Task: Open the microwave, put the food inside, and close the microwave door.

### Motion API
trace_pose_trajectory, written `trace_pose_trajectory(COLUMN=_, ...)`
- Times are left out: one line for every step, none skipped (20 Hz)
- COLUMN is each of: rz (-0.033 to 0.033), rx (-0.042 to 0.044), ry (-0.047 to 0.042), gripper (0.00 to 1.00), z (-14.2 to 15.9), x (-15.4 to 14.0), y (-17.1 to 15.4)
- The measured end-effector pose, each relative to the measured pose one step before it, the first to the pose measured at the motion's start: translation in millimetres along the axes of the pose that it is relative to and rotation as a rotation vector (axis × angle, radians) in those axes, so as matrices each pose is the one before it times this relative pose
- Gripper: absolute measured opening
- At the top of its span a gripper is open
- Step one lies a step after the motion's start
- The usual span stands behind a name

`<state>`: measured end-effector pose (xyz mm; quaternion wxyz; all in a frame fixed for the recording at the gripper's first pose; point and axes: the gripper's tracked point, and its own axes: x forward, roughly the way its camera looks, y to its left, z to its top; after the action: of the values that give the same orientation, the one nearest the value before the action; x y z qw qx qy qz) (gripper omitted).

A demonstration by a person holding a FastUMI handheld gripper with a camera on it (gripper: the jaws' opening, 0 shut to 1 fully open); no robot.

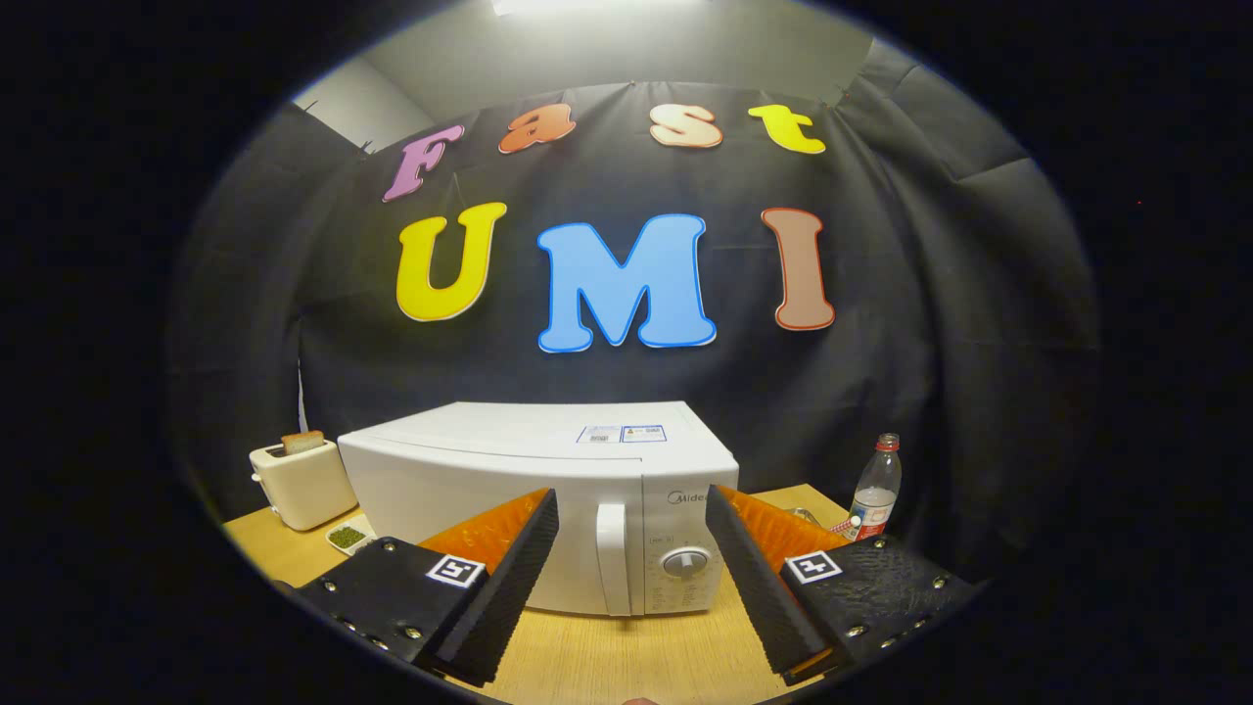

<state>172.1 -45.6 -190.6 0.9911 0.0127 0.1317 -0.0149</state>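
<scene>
Microwave: sits lower centre of the frame on the tabletop, door closed, straight ahead of my jaws and beyond them.
Handle: a tall upright bar at the door's right edge, just left of the control panel; its long axis runs top to bottom. It shows in the gap between my two fingers, slightly left of the middle of that gap.
Dial: on the panel right of the handle, close to my right finger in the frame.
Gripper: jaws spread wide, holding nothing; both fingers are short of the microwave, with bare tabletop between them and its front.
Key relation: I judge the handle's upright axis suits my fingers, which open side to side, so they could close across the bar once I push forward and nudge a little left.
Door swing: the handle on the right suggests hinges on the left, so I expect the pull to arc toward me and leftward.
Food: a small dish of something green lies at lower left, between the toaster and the microwave; I take it to be what goes inside, but cannot be sure.
Toaster: lower left, with a slice standing in its slot.
Bottle: lower right, well clear of the door's path.
Stage: opening not yet begun.
</scene>
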Motion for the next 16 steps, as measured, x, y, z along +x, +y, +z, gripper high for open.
trace_pose_trajectory(rz=-0.00081, rx=-0.00139, ry=0.01353, gripper=0.96, z=-7.55, x=6.87, y=-0.34)
trace_pose_trajectory(rz=0.00192, rx=-0.00015, ry=0.01634, gripper=0.96, z=-8.0, x=6.72, y=0.51)
trace_pose_trajectory(rz=0.00193, rx=-0.00025, ry=0.01905, gripper=0.96, z=-10.11, x=7.08, y=1.36)
trace_pose_trajectory(rz=0.00351, rx=-0.00127, ry=0.02129, gripper=0.96, z=-8.21, x=7.24, y=1.18)
trace_pose_trajectory(rz=0.00426, rx=-0.00376, ry=0.02145, gripper=0.96, z=-9.78, x=5.02, y=1.72)
trace_pose_trajectory(rz=0.00055, rx=-0.00627, ry=0.01905, gripper=0.96, z=-7.68, x=6.05, y=1.19)
trace_pose_trajectory(rz=-0.00024, rx=-0.00573, ry=0.01701, gripper=0.96, z=-6.76, x=6.93, y=-0.02)
trace_pose_trajectory(rz=0.00126, rx=-0.00348, ry=0.01556, gripper=0.96, z=-6.15, x=5.47, y=0.89)
trace_pose_trajectory(rz=-0.00083, rx=-0.00059, ry=0.01553, gripper=0.96, z=-5.9, x=5.02, y=0.87)
trace_pose_trajectory(rz=-0.00342, rx=0.00267, ry=0.01646, gripper=0.96, z=-5.06, x=4.55, y=-0.84)
trace_pose_trajectory(rz=-0.00192, rx=0.00522, ry=0.01826, gripper=0.96, z=-6.14, x=3.48, y=-0.39)
trace_pose_trajectory(rz=-0.00815, rx=0.00462, ry=0.01728, gripper=0.89, z=-5.08, x=3.57, y=-1.4)
trace_pose_trajectory(rz=0.00535, rx=0.00731, ry=0.01272, gripper=0.79, z=-4.08, x=0.35, y=1.7)
trace_pose_trajectory(rz=0.00722, rx=0.00639, ry=0.00791, gripper=0.74, z=-1.03, x=0.51, y=3.06)
trace_pose_trajectory(rz=0.00275, rx=-0.00038, ry=-0.00126, gripper=0.73, z=0.59, x=2.01, y=1.33)
trace_pose_trajectory(rz=-0.00336, rx=-0.00488, ry=-0.00092, gripper=0.54, z=0.57, x=3.38, y=0.68)
